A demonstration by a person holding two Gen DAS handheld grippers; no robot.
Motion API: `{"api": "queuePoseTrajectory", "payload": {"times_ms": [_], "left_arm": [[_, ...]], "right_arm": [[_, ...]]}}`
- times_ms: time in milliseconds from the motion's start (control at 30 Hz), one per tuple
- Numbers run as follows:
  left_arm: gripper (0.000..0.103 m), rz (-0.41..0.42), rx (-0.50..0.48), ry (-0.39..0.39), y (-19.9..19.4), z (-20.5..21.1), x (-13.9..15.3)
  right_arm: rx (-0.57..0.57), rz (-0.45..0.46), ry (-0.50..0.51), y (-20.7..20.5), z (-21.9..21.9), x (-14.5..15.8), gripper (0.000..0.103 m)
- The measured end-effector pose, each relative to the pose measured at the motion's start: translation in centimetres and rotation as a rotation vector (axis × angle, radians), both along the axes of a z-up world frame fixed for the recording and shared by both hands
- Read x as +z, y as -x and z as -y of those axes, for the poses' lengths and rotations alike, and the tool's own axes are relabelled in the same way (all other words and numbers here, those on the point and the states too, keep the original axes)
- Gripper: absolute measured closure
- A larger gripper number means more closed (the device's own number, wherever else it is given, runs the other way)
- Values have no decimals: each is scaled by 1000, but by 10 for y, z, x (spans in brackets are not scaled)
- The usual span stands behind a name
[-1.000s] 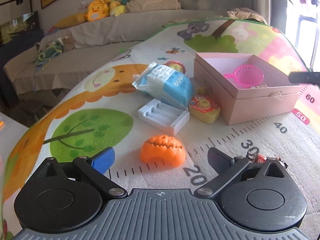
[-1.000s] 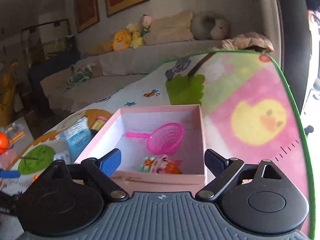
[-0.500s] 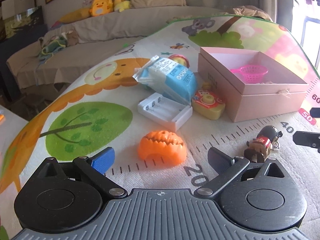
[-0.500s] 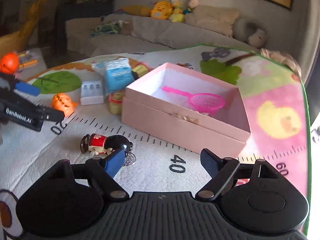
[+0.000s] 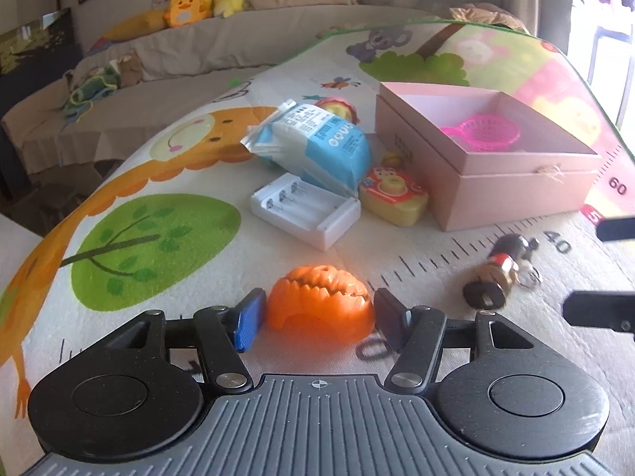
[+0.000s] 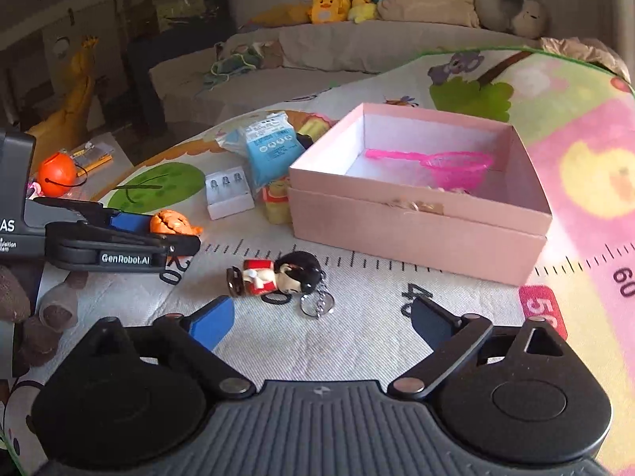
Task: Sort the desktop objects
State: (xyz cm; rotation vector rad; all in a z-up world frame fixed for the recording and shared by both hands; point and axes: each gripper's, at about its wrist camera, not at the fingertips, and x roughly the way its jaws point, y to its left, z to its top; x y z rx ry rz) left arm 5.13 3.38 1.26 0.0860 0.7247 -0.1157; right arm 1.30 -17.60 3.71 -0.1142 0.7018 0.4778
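On my left wrist view, the left gripper [image 5: 319, 319] sits low on the mat [image 5: 166, 277] with its fingers on either side of the orange pumpkin [image 5: 320, 304]; the blue pad and the black pad are right at its flanks, though I cannot tell whether they press it yet. Beyond it lie a white charger [image 5: 305, 208], a blue packet [image 5: 317, 144], a yellow toy [image 5: 393, 196] and the pink box [image 5: 512, 194], which holds a pink net [image 5: 490, 133]. A doll keychain [image 5: 498, 273] lies on its side to the right, near the right gripper's fingertips at the frame edge. On my right wrist view, the right gripper [image 6: 319, 323] is spread wide and holds nothing, hovering just short of the keychain [image 6: 278, 277]. The box [image 6: 416, 222] stands behind it, open, net [image 6: 456, 164] inside. The left gripper [image 6: 158, 234] shows at left, flanking the pumpkin [image 6: 174, 222].
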Motion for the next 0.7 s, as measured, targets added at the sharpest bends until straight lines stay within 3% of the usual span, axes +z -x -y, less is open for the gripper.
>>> {"api": "queuePoseTrajectory", "payload": {"times_ms": [167,300,367,467,600,700], "left_arm": [[37,-22,-47,5,37,0,-1],[15,-13,-92,5,52,-2,-3],[15,2,-102,-16,52,0,-4],[16,4,-83,-26,42,0,-5],[37,-6,-70,-35,30,2,-3],[38,-1,-91,-47,31,6,4]], "right_arm": [[63,-25,68,-19,-28,-6,0],[72,-42,79,-37,-40,-16,0],[71,-47,86,-42,-43,-19,10],[80,-73,93,-43,-42,-19,38],[81,-54,70,-25,-28,-6,38],[82,-31,54,-6,-11,13,38]]}}
